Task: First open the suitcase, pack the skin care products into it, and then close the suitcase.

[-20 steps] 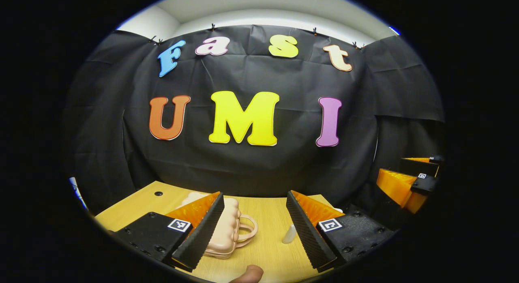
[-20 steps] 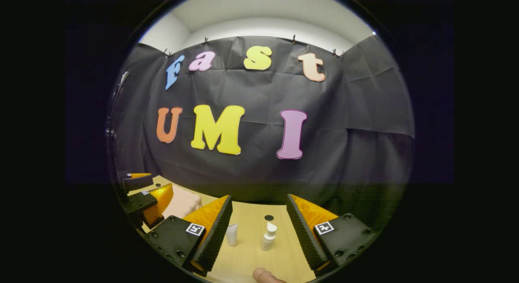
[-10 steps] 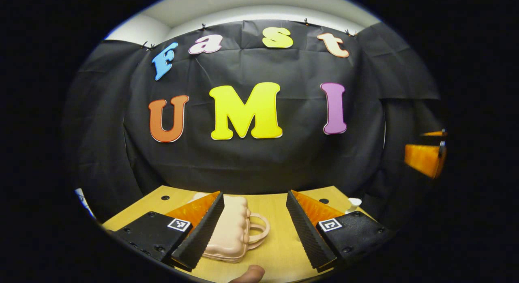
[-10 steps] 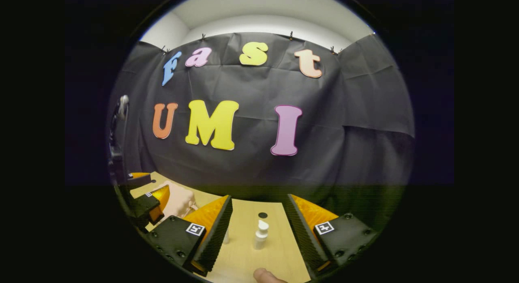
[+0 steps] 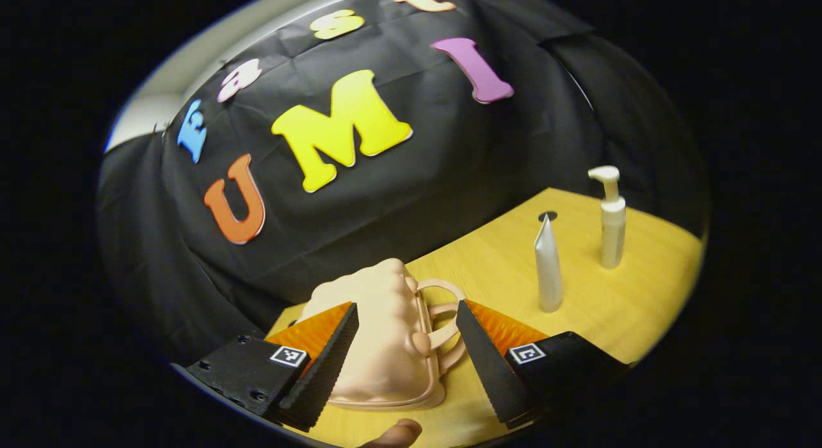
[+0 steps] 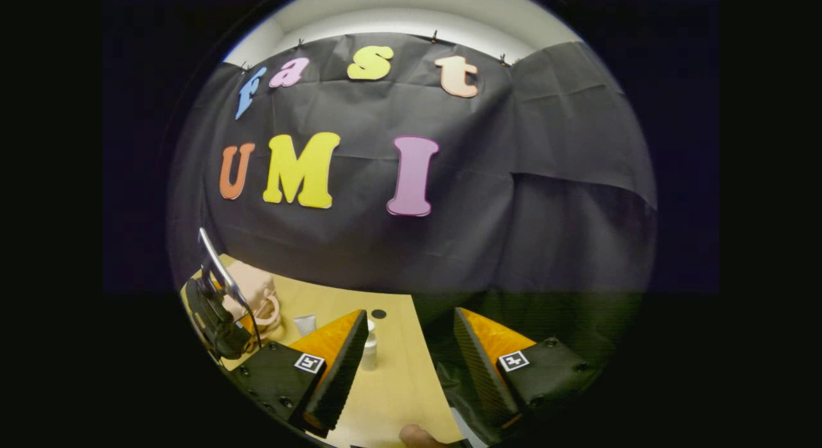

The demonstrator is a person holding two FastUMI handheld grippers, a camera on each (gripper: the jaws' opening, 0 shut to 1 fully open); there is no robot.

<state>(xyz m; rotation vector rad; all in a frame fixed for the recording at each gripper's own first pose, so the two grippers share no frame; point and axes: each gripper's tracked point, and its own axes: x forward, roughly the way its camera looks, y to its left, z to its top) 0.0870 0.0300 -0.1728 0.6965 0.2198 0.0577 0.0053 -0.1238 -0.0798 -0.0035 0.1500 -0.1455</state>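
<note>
Left gripper [image 5: 401,345] is tilted over the wooden table [image 5: 642,307], its fingers [image 5: 321,371] spread wide and gripping nothing. Between them sits the small peach suitcase [image 5: 385,345], closed, handle [image 5: 443,319] turned toward the right finger, which looks close to it; contact can't be judged. Beyond the right finger, well apart from the case, a white tube [image 5: 547,268] stands upright on its cap, and just past it a white pump bottle [image 5: 611,220] stands upright too. A fingertip [image 5: 398,432] peeks in at the bottom edge.

Over in the right gripper view, the right gripper [image 6: 411,358] is also wide open and empty above the table. The pump bottle [image 6: 369,352] stands just behind its left finger, partly hidden. Farther left, the tube [image 6: 306,324], then the suitcase [image 6: 253,294] with the left gripper [image 6: 218,319] in front of it.
</note>
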